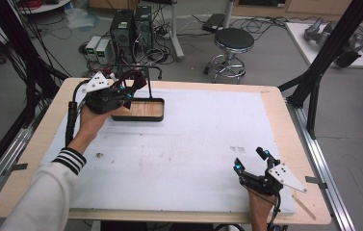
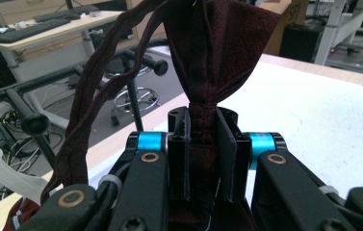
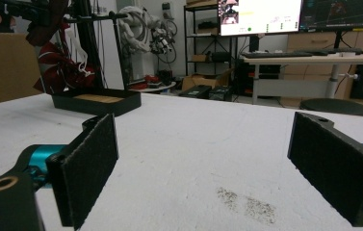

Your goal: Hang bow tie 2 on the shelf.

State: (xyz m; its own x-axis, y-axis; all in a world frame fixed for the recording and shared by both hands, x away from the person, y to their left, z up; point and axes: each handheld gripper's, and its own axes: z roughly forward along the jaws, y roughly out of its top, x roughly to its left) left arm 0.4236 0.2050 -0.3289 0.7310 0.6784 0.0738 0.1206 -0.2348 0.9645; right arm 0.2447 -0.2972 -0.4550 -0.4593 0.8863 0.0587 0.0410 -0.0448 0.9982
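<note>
Presently, at the far left corner of the white table mat [image 1: 203, 139], the left gripper [image 1: 127, 88] is clamped on a dark red bow tie [image 2: 211, 53], its jaws pinching the gathered knot, above a black rack with a wooden tray base [image 1: 138, 109]. The bow tie's strap [image 2: 90, 96] loops loose beside the jaws. The fabric looks soft, light and limp; the stitched knot judges as the soundest hold, since wings and strap would sag. Near the mat's near right corner, the right gripper [image 1: 252, 160] rests with jaws spread wide, holding nothing.
</note>
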